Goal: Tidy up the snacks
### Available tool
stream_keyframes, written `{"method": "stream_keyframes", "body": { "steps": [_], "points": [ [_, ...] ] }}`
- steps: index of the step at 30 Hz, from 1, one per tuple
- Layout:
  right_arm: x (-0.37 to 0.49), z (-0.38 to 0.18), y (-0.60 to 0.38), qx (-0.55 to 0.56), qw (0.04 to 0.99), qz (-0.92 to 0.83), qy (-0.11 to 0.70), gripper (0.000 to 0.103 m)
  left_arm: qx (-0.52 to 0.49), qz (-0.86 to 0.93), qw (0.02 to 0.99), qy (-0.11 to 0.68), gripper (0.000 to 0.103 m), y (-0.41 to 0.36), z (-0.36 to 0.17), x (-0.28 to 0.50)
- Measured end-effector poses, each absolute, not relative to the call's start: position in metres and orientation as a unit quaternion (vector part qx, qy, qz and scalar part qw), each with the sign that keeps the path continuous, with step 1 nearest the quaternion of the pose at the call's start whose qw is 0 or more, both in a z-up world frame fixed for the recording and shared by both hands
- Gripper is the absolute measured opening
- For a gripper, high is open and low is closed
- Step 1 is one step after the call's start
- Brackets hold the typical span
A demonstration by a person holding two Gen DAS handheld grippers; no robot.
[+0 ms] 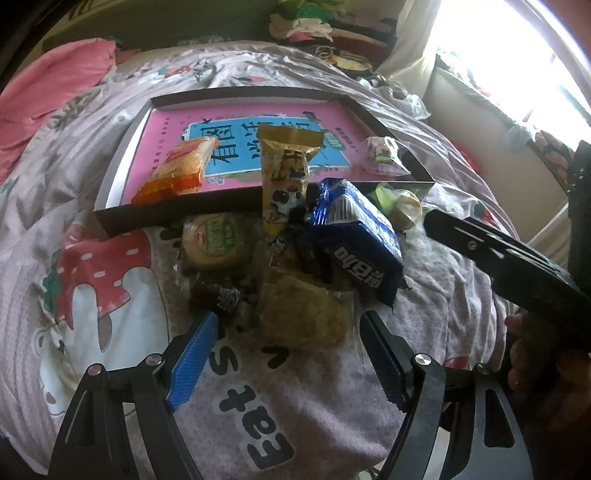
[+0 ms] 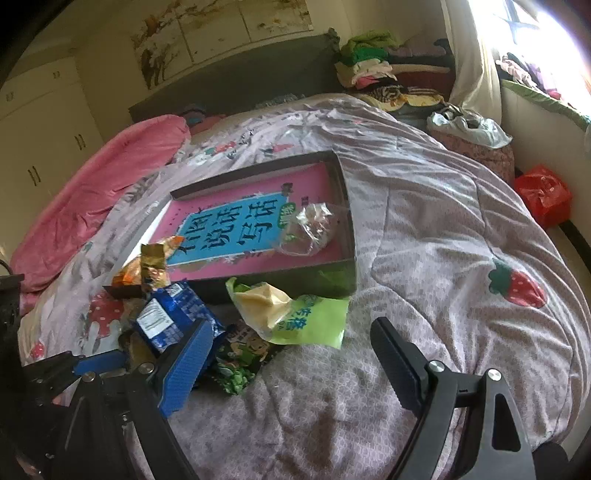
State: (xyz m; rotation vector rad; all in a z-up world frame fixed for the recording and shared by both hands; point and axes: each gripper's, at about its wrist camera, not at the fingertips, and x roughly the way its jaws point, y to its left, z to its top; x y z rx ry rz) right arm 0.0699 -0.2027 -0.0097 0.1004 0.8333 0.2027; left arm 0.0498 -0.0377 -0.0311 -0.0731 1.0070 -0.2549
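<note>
Bed [image 2: 424, 229] with strawberry-print quilt fills room; pink blanket [image 2: 92, 192] far left; white wardrobe [image 2: 37, 129] left; bright window [image 2: 535, 33] far right; folded clothes pile [image 2: 373, 66] far.

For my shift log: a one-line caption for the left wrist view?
Open left gripper hovers over snack pile on the quilt, before the tray.

One shallow tray [image 1: 110, 221] holding one pink book [image 1: 240, 122] and three snack packets; roughly seven more packets piled on one bed [image 1: 332, 424].
</note>
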Motion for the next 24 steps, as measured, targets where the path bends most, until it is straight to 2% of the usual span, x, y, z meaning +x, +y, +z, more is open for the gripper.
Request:
{"method": "stream_keyframes", "body": {
  "steps": [8, 17, 24],
  "points": [
    [0.082, -0.021, -0.199, 0.054, 0.902, 0.100, 0.417, 0.087, -0.046, -0.135, 0.869, 0.474, 0.080, -0.037, -0.030, 0.051],
    [0.097, -0.028, -0.193, 0.059, 0.903, 0.102, 0.414, 0.087, -0.053, -0.142, 0.868, 0.472, 0.071, -0.041, -0.031, 0.053],
    [0.106, -0.030, -0.195, 0.068, 0.902, 0.110, 0.411, 0.075, -0.048, -0.138, 0.870, 0.471, 0.065, -0.042, -0.032, 0.054]
  ]
}}
